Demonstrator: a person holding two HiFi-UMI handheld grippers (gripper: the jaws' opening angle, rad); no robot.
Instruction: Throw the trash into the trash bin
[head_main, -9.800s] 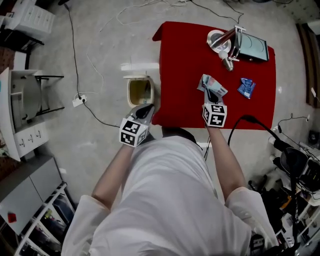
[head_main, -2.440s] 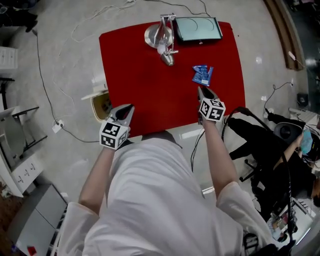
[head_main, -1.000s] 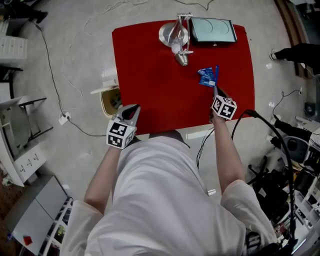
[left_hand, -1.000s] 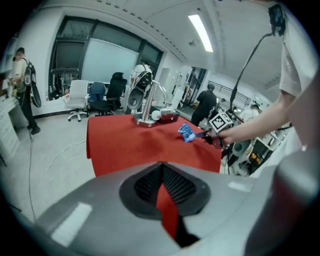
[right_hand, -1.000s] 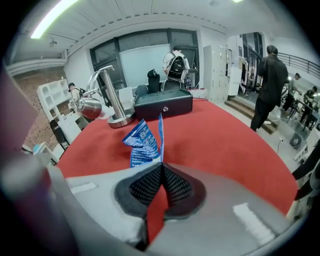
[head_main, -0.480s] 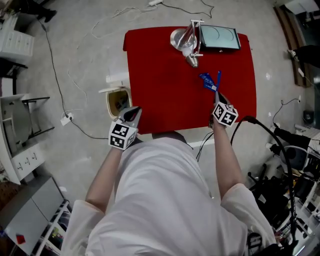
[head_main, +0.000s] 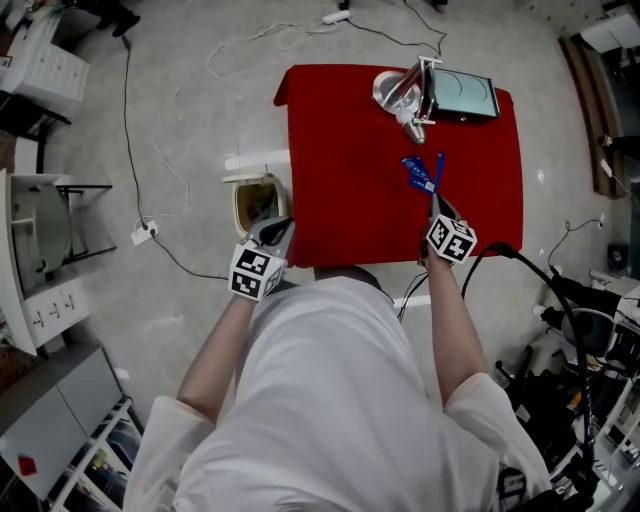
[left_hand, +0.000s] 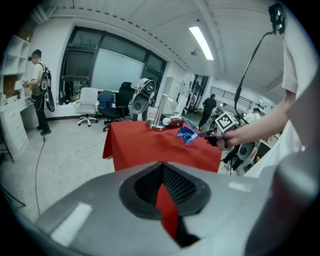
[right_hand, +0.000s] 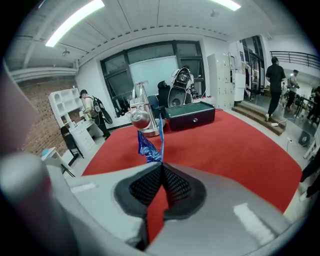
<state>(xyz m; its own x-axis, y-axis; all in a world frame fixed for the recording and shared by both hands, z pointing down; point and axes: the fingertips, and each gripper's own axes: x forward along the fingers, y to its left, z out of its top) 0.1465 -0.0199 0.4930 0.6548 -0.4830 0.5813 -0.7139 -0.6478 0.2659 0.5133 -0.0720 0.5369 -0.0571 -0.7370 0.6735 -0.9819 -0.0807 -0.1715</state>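
A crumpled blue wrapper (head_main: 422, 172) hangs above the red table (head_main: 340, 170), pinched at the tip of my right gripper (head_main: 436, 197), which is shut on it. In the right gripper view the blue wrapper (right_hand: 149, 142) sticks up from the closed right gripper (right_hand: 161, 165). The beige trash bin (head_main: 243, 205) stands on the floor at the table's left side with its lid up. My left gripper (head_main: 278, 232) is shut and empty, just in front of the bin by the table's near left corner. The left gripper view shows its shut left gripper (left_hand: 161, 172) and, farther off, the wrapper (left_hand: 188, 133).
A metal stand with a bowl (head_main: 410, 92) and a dark flat case (head_main: 467, 97) sit at the table's far edge. Cables (head_main: 150, 170) trail over the floor at left. Shelving (head_main: 40, 250) stands far left; black cable and gear (head_main: 560, 290) crowd the right.
My right gripper has carried the wrapper a little up and leftward over the table. The left gripper has drawn closer to the bin.
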